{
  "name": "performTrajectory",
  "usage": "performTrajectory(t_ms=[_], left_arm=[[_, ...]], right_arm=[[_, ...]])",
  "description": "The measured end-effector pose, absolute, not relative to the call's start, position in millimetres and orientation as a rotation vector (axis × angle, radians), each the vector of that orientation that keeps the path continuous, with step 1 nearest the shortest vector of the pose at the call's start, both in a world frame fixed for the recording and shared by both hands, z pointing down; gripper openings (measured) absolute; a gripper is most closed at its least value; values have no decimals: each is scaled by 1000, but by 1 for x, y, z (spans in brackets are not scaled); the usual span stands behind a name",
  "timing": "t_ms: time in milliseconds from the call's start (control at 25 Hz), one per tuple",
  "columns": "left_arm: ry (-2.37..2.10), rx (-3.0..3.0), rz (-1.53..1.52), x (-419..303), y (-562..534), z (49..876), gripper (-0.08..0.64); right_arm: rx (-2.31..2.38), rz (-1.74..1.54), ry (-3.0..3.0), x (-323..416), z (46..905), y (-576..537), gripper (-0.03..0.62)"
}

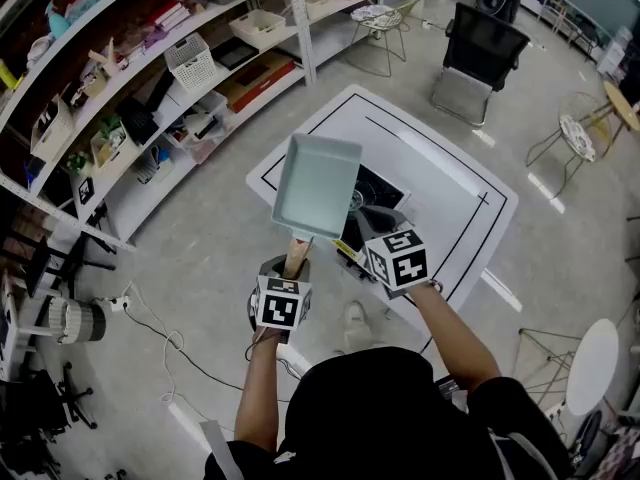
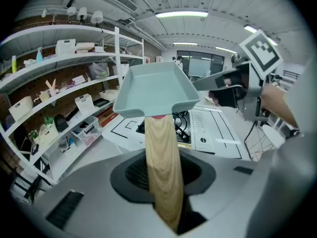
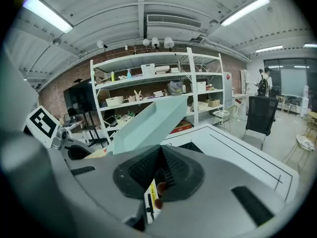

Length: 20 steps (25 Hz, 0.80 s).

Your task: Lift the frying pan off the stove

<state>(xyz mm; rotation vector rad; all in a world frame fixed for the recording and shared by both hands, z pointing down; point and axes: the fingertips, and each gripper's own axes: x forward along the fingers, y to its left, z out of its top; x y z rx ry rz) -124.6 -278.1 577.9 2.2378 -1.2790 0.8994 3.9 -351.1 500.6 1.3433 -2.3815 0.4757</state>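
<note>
From the head view, the left gripper [image 1: 293, 268] sits on the person's side of the stove [image 1: 378, 190], clamped on the wooden handle [image 1: 296, 254] of the frying pan [image 1: 318, 183]. The pan, a pale teal square, is held in the air over the stove's left edge, clear of the burners. The right gripper [image 1: 368, 223] hangs over the stove's near edge, just beside the pan. The stove lies on a white table [image 1: 455, 203].

In the left gripper view, the left gripper [image 2: 161, 170] has its jaws closed tight on the wooden handle [image 2: 161, 152], with the frying pan [image 2: 156, 90] raised above and in front of the stove [image 2: 185, 125]. The right gripper [image 2: 218, 81] shows to the right of the stove, higher than it.

In the right gripper view, the right gripper [image 3: 161, 165] has its jaws pressed together, a small white-and-yellow tag [image 3: 150, 202] showing at their base. The frying pan [image 3: 148, 123] tilts edge-on above the stove [image 3: 190, 146]; the left gripper [image 3: 67, 143] lies left of the stove.
</note>
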Motion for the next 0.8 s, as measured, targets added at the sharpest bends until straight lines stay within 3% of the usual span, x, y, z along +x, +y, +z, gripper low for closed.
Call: performTrajectory(t_ms=[800], left_arm=[[-1361,2300,787,-143,-169,531,109]], right_arm=[[1406,423,-2373,-6,485,-219,2]])
